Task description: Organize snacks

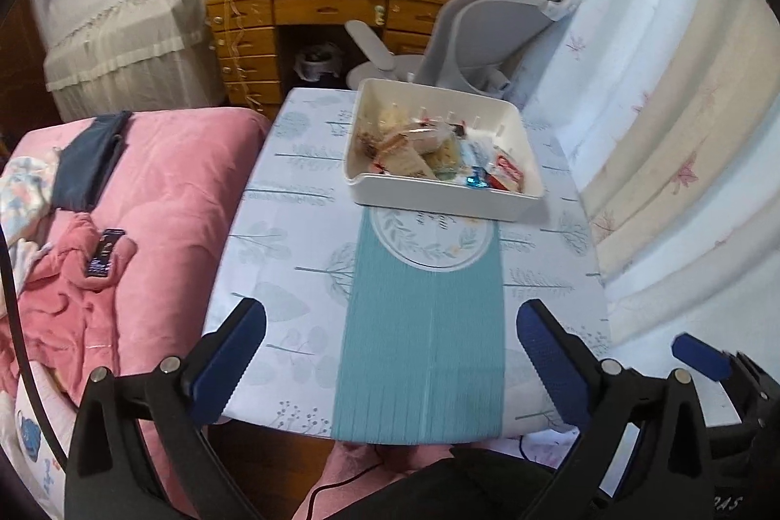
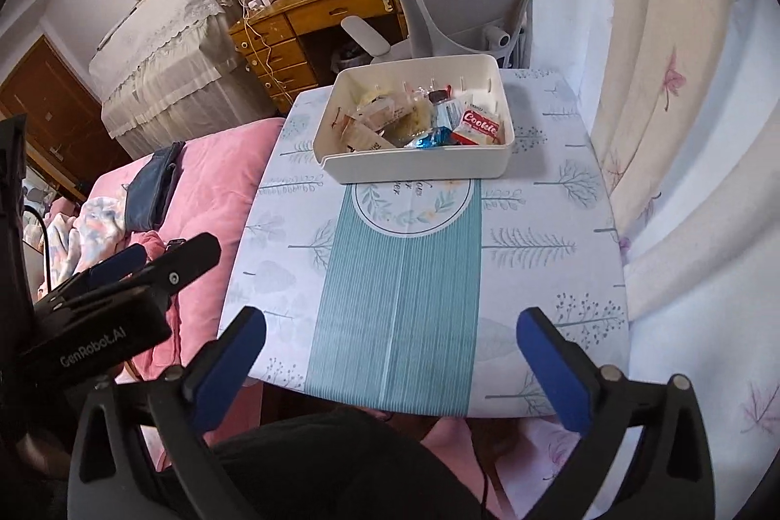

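My left gripper (image 1: 391, 354) hangs above the near end of the small table (image 1: 292, 237), its 2 blue-padded fingers (image 1: 229, 361) spread as wide as they go with nothing between them. My right gripper (image 2: 391, 361) is just beside it, jaws equally wide and empty, over the teal striped runner (image 2: 397, 300) that lies down the middle of the tree-print tablecloth. The snacks (image 2: 419, 120) all sit in the white plastic bin (image 2: 419, 164) at the far end of the table, on the round wreath print of the runner: clear-wrapped pastries on the left, a shiny blue packet near the front wall, and a red and white Cookies packet (image 2: 480, 127) at the right. A pink quilt (image 1: 161, 198) covers the bed left of the table, with a grey office chair (image 1: 487, 32) beyond the bin.
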Motion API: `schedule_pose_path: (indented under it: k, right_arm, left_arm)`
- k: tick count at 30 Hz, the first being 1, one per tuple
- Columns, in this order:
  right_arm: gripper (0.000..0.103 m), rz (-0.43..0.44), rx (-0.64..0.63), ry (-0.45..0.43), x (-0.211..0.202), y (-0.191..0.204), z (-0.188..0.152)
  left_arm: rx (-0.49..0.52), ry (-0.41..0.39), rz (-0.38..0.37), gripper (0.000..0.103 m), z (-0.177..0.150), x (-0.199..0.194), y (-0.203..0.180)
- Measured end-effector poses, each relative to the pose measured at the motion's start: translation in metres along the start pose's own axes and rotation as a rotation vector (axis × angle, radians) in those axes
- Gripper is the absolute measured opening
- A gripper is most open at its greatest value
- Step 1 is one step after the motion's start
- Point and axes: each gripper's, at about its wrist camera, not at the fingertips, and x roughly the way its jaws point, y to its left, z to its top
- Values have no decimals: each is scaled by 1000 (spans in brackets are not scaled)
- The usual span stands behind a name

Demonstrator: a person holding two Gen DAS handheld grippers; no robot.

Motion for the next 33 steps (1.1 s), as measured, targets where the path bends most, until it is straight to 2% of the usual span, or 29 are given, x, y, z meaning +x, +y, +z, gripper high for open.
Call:
schedule_pose_path:
  k: [6, 9, 20, 33]
  right_arm:
    - [103, -2, 0, -15, -2, 0, -4]
    - [103, -8, 1, -26, -4, 0, -5]
    - [103, -31, 23, -34, -2, -8, -1]
    - [103, -33, 51, -18, 6, -11, 3]
  left_arm:
    - [2, -11, 42, 102, -8, -2, -1]
    - [20, -50, 87, 102, -9, -8, -5]
    - [61, -94, 91, 102, -4, -12, -20]
    - [66, -86, 88, 102, 0, -7, -24]
